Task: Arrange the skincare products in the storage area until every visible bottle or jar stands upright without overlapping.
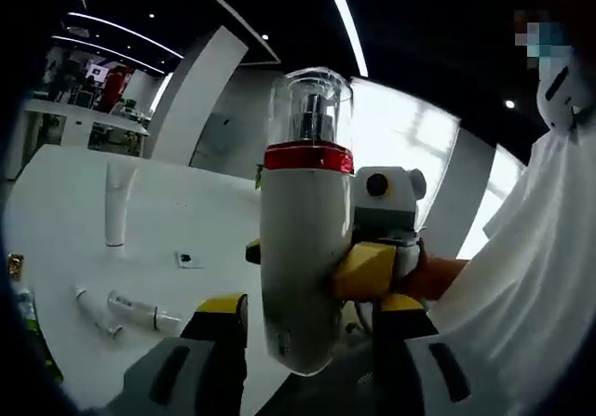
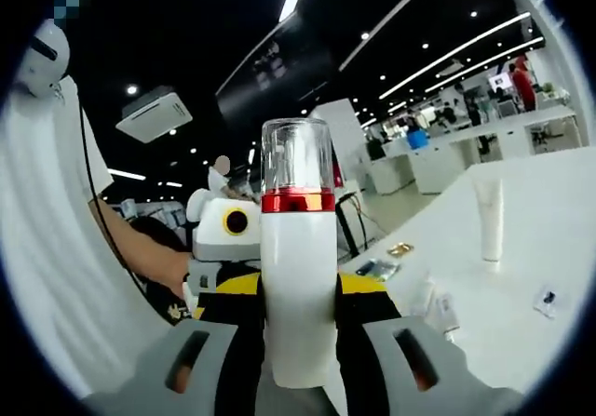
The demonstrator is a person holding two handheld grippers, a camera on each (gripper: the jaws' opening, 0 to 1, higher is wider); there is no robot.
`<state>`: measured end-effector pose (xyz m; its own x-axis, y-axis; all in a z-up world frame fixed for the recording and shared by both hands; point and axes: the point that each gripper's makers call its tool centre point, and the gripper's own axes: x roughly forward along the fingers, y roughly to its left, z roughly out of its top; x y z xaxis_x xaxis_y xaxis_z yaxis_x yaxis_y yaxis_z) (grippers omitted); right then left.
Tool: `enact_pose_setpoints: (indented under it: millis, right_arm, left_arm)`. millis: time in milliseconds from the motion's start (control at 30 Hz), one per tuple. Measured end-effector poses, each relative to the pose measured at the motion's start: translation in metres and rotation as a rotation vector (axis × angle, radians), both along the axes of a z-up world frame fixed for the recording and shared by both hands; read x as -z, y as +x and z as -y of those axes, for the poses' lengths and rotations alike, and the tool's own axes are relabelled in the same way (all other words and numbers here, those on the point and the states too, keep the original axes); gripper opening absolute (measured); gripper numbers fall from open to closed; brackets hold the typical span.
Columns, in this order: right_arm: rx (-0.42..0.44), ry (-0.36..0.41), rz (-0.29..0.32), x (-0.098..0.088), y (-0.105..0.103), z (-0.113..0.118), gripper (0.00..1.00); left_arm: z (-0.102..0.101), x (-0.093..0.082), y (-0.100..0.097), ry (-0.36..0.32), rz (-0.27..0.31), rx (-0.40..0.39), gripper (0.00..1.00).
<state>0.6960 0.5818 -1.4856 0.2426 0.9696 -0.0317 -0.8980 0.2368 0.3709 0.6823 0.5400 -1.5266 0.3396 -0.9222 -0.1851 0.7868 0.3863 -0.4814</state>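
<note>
A white pump bottle (image 1: 300, 276) with a red band and a clear cap is held upright in the air. In the right gripper view the same bottle (image 2: 298, 304) stands between my right gripper's (image 2: 298, 290) jaws, which are shut on its body. The right gripper (image 1: 307, 260) enters the left gripper view from the right, one yellow pad (image 1: 365, 269) pressed on the bottle's side. My left gripper (image 1: 312, 306) stands open around the bottle's lower end, with a small gap on each side. The left gripper's body (image 2: 223, 239) shows behind the bottle.
On the white table (image 1: 65, 202) a white tube (image 1: 118, 202) stands upright, two small tubes (image 1: 140, 312) lie flat, and a small square sachet (image 1: 188, 260) lies nearby. The upright tube (image 2: 491, 216) and lying items (image 2: 438, 309) are on the right. A person in white stands close.
</note>
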Motion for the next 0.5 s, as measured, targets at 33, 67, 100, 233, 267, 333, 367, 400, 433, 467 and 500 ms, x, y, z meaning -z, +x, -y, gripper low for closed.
enact_pose_setpoints:
  millis: [33,67,100,233,267,333,367,400,433,467,500]
  right_arm:
    - [-0.008,0.000,0.001,-0.0007,-0.0020,-0.0010,0.25]
    - [-0.015,-0.001,0.003,-0.0008,-0.0040,-0.0021,0.25]
    - [-0.019,0.000,0.005,-0.0012,-0.0051,-0.0031,0.25]
    - [-0.018,0.004,0.008,-0.0012,-0.0085,-0.0059,0.26]
    - [-0.007,0.002,0.011,-0.0006,-0.0070,-0.0054,0.26]
    - [-0.003,-0.009,0.012,0.0027,-0.0049,-0.0042,0.26]
    - [-0.006,-0.007,0.015,0.0022,-0.0049,-0.0039,0.26]
    - [-0.007,-0.008,0.017,0.0021,-0.0047,-0.0037,0.26]
    - [-0.004,-0.010,0.023,0.0024,-0.0038,-0.0038,0.26]
    - [-0.005,-0.014,0.027,0.0027,-0.0036,-0.0039,0.26]
    - [-0.005,-0.018,0.028,0.0032,-0.0034,-0.0041,0.27]
  left_arm:
    - [0.0000,-0.0003,0.0007,-0.001,0.006,0.000,0.53]
    - [-0.0010,-0.0010,0.0016,-0.002,0.012,-0.001,0.53]
    - [-0.0011,-0.0010,0.0035,-0.001,0.018,-0.004,0.53]
    - [-0.0009,-0.0008,0.0048,0.012,0.063,0.010,0.45]
    - [0.0008,-0.0022,0.0025,0.006,0.070,0.021,0.39]
    - [0.0002,-0.0043,0.0020,0.017,0.079,0.011,0.35]
    - [-0.0008,-0.0051,0.0032,0.008,0.081,0.007,0.35]
    - [-0.0017,-0.0055,0.0038,0.010,0.085,-0.001,0.34]
    - [-0.0027,-0.0060,0.0051,0.019,0.094,-0.012,0.34]
    - [-0.0032,-0.0051,0.0046,0.028,0.092,-0.012,0.34]
    - [-0.0049,-0.0050,0.0052,0.035,0.092,-0.016,0.33]
